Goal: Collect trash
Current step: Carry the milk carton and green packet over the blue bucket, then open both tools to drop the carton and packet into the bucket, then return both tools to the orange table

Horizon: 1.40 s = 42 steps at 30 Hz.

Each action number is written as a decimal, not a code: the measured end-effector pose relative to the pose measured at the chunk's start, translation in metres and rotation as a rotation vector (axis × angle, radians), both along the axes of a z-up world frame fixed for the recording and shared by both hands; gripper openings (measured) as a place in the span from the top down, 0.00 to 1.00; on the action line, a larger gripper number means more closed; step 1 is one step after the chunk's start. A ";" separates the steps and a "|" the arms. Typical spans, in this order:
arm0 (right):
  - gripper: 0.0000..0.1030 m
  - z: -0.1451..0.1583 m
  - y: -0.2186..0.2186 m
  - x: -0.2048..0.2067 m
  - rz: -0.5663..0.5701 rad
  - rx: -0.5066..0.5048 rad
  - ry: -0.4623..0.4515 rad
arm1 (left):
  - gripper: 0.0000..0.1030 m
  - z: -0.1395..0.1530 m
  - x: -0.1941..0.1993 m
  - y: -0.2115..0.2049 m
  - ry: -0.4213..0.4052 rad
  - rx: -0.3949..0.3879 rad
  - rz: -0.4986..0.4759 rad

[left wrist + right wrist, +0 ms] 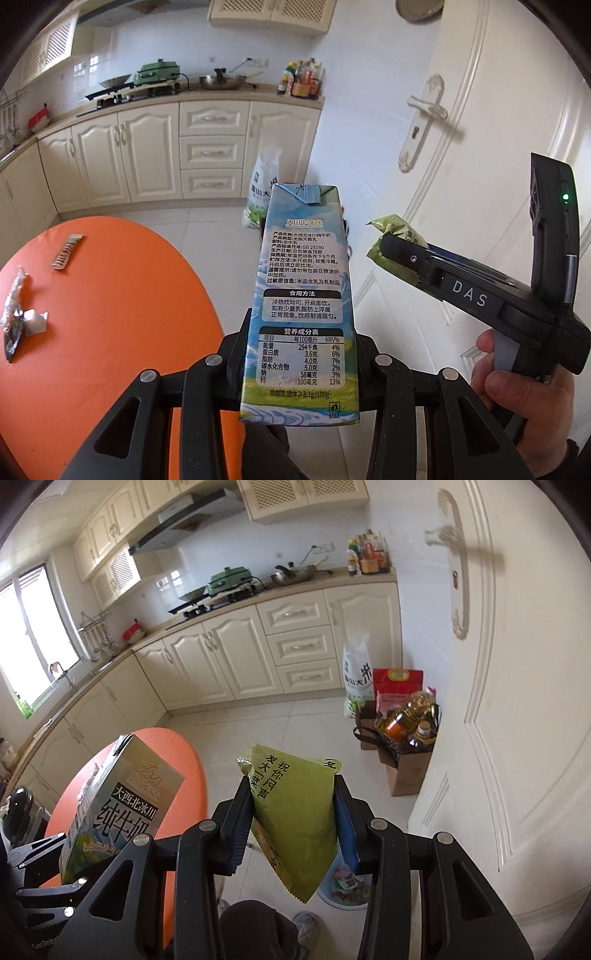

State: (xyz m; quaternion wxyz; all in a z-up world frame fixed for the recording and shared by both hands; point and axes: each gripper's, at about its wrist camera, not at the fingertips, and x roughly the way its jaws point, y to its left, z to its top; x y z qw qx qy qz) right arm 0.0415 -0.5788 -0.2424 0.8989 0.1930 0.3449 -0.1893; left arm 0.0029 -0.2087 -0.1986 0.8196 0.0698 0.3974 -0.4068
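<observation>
Left gripper (301, 354): jaws clamped on a milk carton (301, 295), held upright between the fingers above the edge of the orange table (122, 295). Carton is tall, blue and white, printed with Chinese text and a nutrition table; a green-and-white band is seen at the base, top flaps are folded flat. From the right wrist view the same carton (118, 805) is seen at left, its face grey-gold with large characters.

Right gripper (293, 812): jaws clamped on a green snack packet (295, 819), held over the white floor. Packet is yellow-green, puffed, printed with black characters, its lower edge serrated. Beneath it a small bin (343, 890) with colourful scraps is partly seen.

On the table, further left, three pieces of litter are noted: a striped wrapper (66, 253), a crumpled foil wrapper (14, 299), a small white piece (35, 321) beside it
</observation>
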 end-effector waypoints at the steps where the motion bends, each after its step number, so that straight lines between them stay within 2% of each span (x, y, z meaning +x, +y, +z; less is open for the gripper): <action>1: 0.60 -0.010 -0.008 0.000 -0.012 0.012 0.015 | 0.65 -0.007 0.001 -0.006 0.015 0.015 -0.013; 3: 0.60 -0.033 -0.025 -0.003 -0.042 0.041 0.052 | 0.65 -0.017 0.015 -0.026 0.051 0.046 -0.035; 6: 0.60 -0.066 -0.051 -0.004 -0.078 0.089 0.103 | 0.65 -0.039 0.013 -0.049 0.098 0.098 -0.058; 11: 0.60 -0.117 -0.082 -0.005 -0.122 0.163 0.167 | 0.65 -0.067 0.031 -0.088 0.151 0.178 -0.079; 13: 0.60 -0.136 -0.093 -0.002 -0.134 0.194 0.192 | 0.65 -0.083 0.037 -0.104 0.209 0.202 -0.087; 16: 0.60 -0.161 -0.106 0.005 -0.143 0.231 0.222 | 0.65 -0.101 0.048 -0.126 0.237 0.248 -0.080; 17: 0.60 -0.168 -0.110 0.007 -0.144 0.243 0.230 | 0.65 -0.102 0.067 -0.143 0.244 0.262 -0.076; 21: 0.58 -0.197 -0.124 0.018 -0.145 0.284 0.265 | 0.64 -0.115 0.082 -0.180 0.268 0.315 -0.061; 24: 0.58 -0.214 -0.127 0.026 -0.139 0.309 0.286 | 0.61 -0.116 0.119 -0.235 0.293 0.360 -0.053; 25: 0.57 -0.218 -0.128 0.028 -0.139 0.316 0.290 | 0.53 -0.119 0.132 -0.250 0.298 0.388 -0.055; 26: 0.55 -0.222 -0.128 0.030 -0.142 0.321 0.295 | 0.43 -0.120 0.149 -0.266 0.299 0.413 -0.059; 28: 0.50 -0.229 -0.129 0.030 -0.151 0.333 0.304 | 0.29 -0.126 0.160 -0.279 0.276 0.454 -0.039; 29: 0.43 -0.232 -0.130 0.028 -0.157 0.338 0.309 | 0.25 -0.128 0.163 -0.285 0.263 0.466 -0.027; 35: 0.13 -0.235 -0.134 0.024 -0.187 0.347 0.322 | 0.20 -0.130 0.165 -0.300 0.264 0.475 0.020; 37: 0.08 -0.230 -0.133 0.022 -0.204 0.337 0.322 | 0.17 -0.121 0.165 -0.296 0.251 0.468 0.030; 38: 0.01 -0.228 -0.133 0.021 -0.215 0.331 0.325 | 0.14 -0.113 0.161 -0.288 0.238 0.466 0.036; 42: 0.00 -0.210 -0.129 0.016 -0.243 0.309 0.302 | 0.10 -0.089 0.143 -0.274 0.193 0.432 0.046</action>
